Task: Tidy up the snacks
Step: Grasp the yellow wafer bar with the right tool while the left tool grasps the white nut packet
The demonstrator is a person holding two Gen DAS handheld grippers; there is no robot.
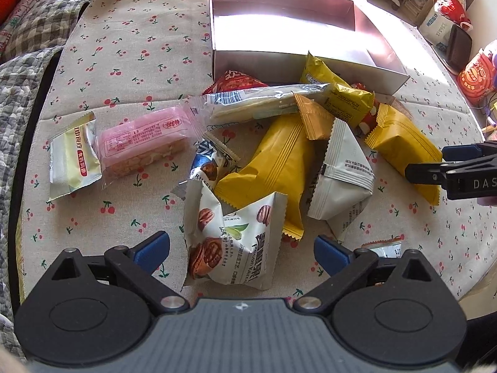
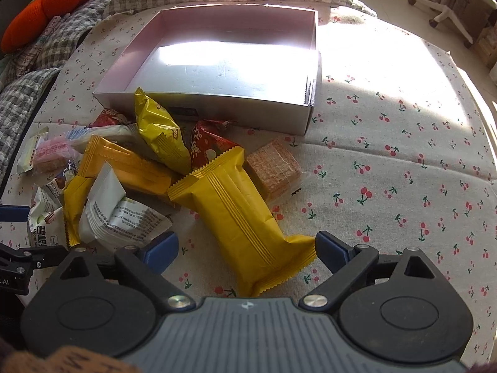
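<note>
A pile of snack packets lies on the cherry-print cloth in front of an open pink box point(image 1: 223, 62), also in the right wrist view point(image 2: 205, 108). My left gripper point(image 1: 242, 248) is open, its jaws on either side of a white pecan packet point(image 1: 236, 242). My right gripper point(image 2: 247, 250) is open around the near end of a long yellow packet point(image 2: 242, 214); it also shows from the side in the left wrist view point(image 1: 435, 164). Other packets: pink wafer bar point(image 1: 146, 143), pale yellow packet point(image 1: 73, 161), white packet point(image 1: 341, 177), wafer block point(image 2: 275, 168).
The box holds nothing that shows. A checked quilt point(image 1: 37, 31) borders the cloth at left and back, with an orange knitted toy point(image 2: 52, 3) on it. Bags and a chair base point(image 2: 447, 6) stand beyond the right edge. Bare cloth point(image 2: 403, 171) lies to the right of the pile.
</note>
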